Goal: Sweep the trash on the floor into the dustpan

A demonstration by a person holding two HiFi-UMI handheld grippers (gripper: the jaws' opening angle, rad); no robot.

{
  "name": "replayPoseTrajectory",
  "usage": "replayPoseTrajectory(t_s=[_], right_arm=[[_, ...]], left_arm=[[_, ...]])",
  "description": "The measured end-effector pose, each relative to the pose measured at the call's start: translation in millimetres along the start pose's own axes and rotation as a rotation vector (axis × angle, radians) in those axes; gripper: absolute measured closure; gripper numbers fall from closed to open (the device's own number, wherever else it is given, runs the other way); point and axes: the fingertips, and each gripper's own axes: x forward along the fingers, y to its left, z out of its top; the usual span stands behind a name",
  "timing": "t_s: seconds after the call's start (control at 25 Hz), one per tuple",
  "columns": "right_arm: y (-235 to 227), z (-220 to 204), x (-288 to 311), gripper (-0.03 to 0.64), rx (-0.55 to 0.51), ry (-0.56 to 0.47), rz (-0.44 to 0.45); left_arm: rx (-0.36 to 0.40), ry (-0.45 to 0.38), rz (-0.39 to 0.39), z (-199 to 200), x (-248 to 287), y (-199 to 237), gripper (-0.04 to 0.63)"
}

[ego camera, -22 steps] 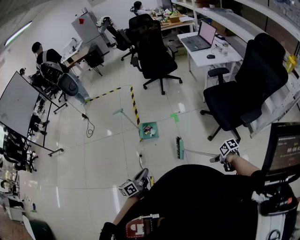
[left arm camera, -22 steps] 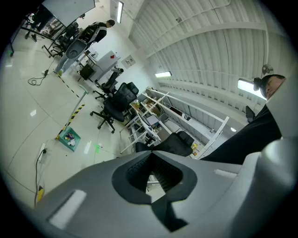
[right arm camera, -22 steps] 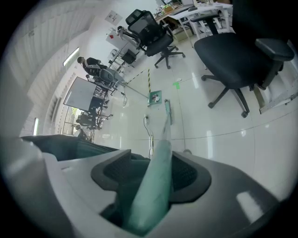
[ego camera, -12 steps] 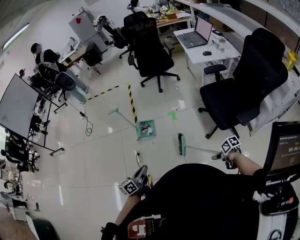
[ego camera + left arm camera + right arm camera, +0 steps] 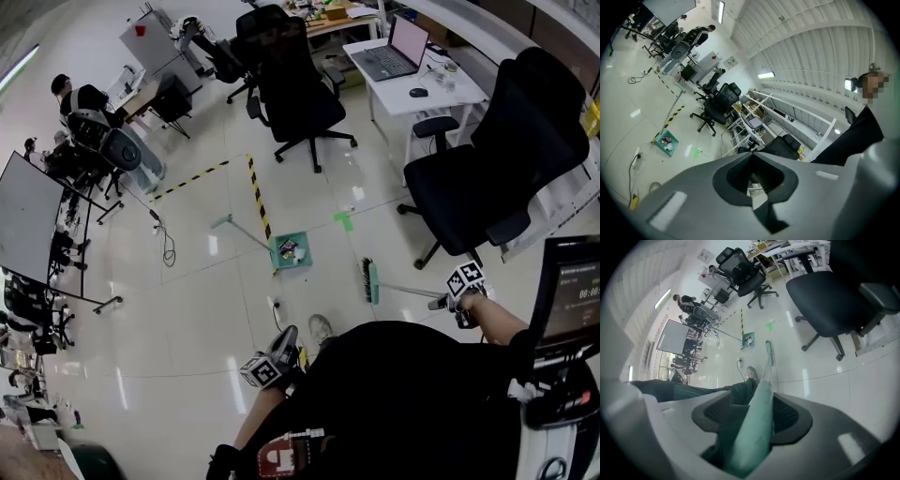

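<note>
Across the pale, glossy floor [image 5: 206, 309] the biggest thing near me is a black office chair [image 5: 487, 169] at my right, well clear of the work. My right gripper [image 5: 754, 423] has its jaws clamped on the pale green handle of the broom [image 5: 370, 281], low and slanted so the bristle head rests on the floor ahead of my shoe [image 5: 320, 328], which I judge leaves it ready to draw across toward the pan. My left gripper [image 5: 754, 176] hangs by my side with its jaws together on nothing, since the sweeping asks for one tool. Left of the broom head and well apart from it stands the teal dustpan [image 5: 291, 251], at the near end of the yellow-and-black tape stripe [image 5: 256, 195], its long handle leaning up and away. Inside lie a few scraps of trash [image 5: 288, 248], white and dark; whether any loose bits remain on the floor I cannot tell.
</note>
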Motion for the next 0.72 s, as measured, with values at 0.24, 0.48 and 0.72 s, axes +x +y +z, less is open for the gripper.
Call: replayPoseTrajectory(t_s=[0.24,0.48,0.72], right_arm=[[61.2,79.4,14.7,0.365,0.036,-0.016,-0.058],[125.3,190.0,19.2,0.365,0.036,-0.04,-0.143],[144.4,298.8,25.7,0.368,-0.008,-0.034,-0.187]], left_arm=[[-0.012,0.053,-0.069,79.9,25.7,73.8,0.597],[0.02,0.19,-0.145,163.4,48.2,134.5,0.597],[0.015,0.19,-0.093,221.3,67.7,183.6,0.597]])
